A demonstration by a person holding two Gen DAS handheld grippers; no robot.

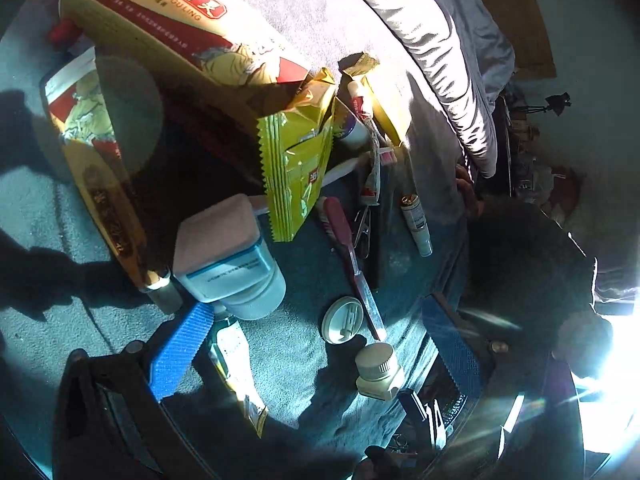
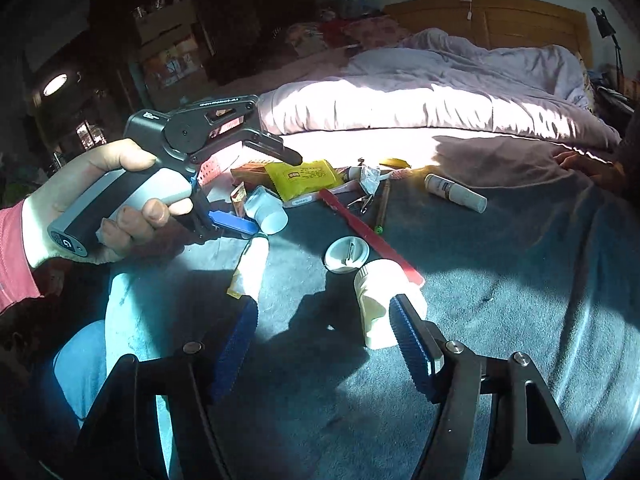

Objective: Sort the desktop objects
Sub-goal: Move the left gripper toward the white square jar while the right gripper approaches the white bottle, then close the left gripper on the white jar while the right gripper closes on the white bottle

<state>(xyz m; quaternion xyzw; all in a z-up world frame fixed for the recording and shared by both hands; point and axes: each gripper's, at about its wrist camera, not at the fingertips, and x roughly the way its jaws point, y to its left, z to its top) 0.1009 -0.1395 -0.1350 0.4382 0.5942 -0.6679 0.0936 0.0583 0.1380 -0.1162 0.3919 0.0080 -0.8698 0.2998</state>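
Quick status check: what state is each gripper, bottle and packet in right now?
Left gripper: open, holding nothing.
Right gripper: open, white bottle beside one finger.
White bottle: capped, lying down.
Round lid: loose, flat.
Yellow packet: among the pile.
Spray vial: lying down.

Two red-and-cream boxes (image 1: 160,28), one yellow sachet (image 1: 298,160), two white bottles (image 2: 376,304), one loose white cap (image 2: 346,254), one red toothbrush (image 2: 368,232), one small white tube (image 2: 454,192), two hand-held grippers (image 2: 324,344)

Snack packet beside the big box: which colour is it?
Yellow; the snack packet shows best in the left wrist view.
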